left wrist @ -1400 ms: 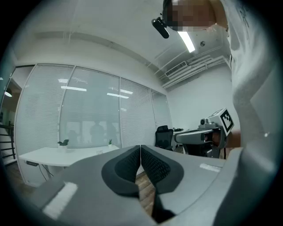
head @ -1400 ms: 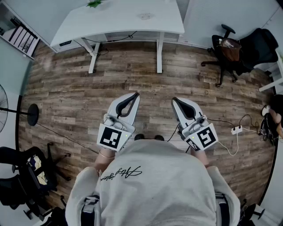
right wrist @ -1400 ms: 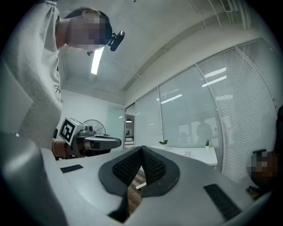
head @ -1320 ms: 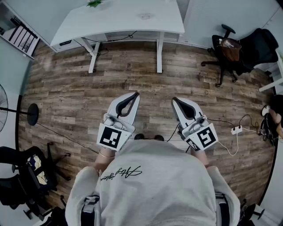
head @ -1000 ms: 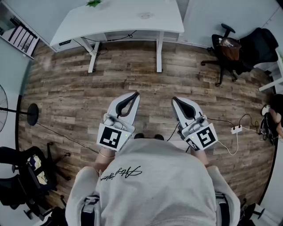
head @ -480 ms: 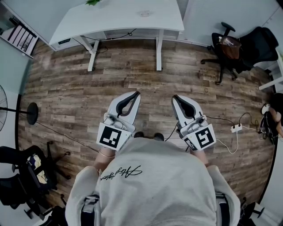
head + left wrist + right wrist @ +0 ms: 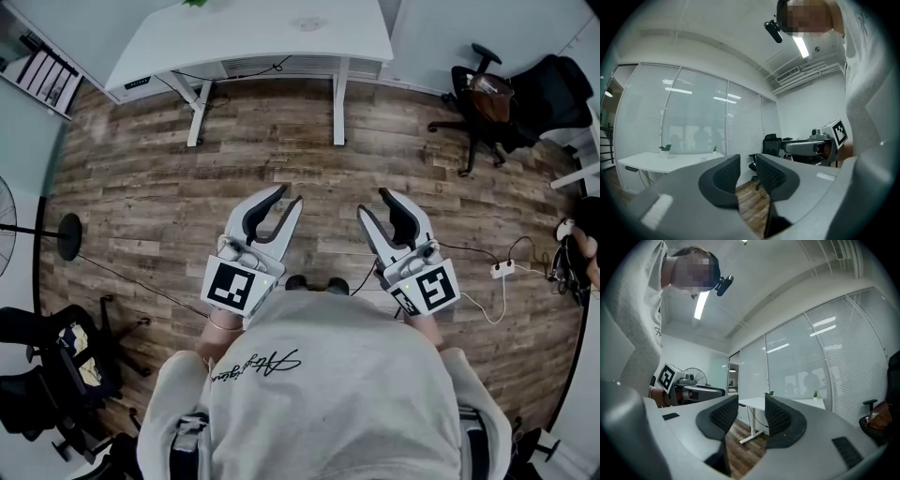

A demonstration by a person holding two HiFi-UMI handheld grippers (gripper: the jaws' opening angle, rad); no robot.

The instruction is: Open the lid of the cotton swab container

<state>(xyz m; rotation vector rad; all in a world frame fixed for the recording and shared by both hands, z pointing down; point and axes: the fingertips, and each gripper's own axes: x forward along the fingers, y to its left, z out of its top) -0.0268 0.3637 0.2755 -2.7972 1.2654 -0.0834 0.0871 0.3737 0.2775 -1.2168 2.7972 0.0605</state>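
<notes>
The left hand-held gripper [image 7: 289, 194] has just parted its jaws slightly and the right hand-held gripper [image 7: 373, 201] wider; both are empty. The cotton swab container [image 7: 308, 22], seemingly that small round thing, sits untouched on the far desk [image 7: 234, 42], well apart, so opening has not begun.

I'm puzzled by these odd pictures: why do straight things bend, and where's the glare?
Head view: the wide lens bows the floor planks. Left gripper view: dark round border, and the ceiling light glares. Right gripper view: same border, bright light strip.
</notes>
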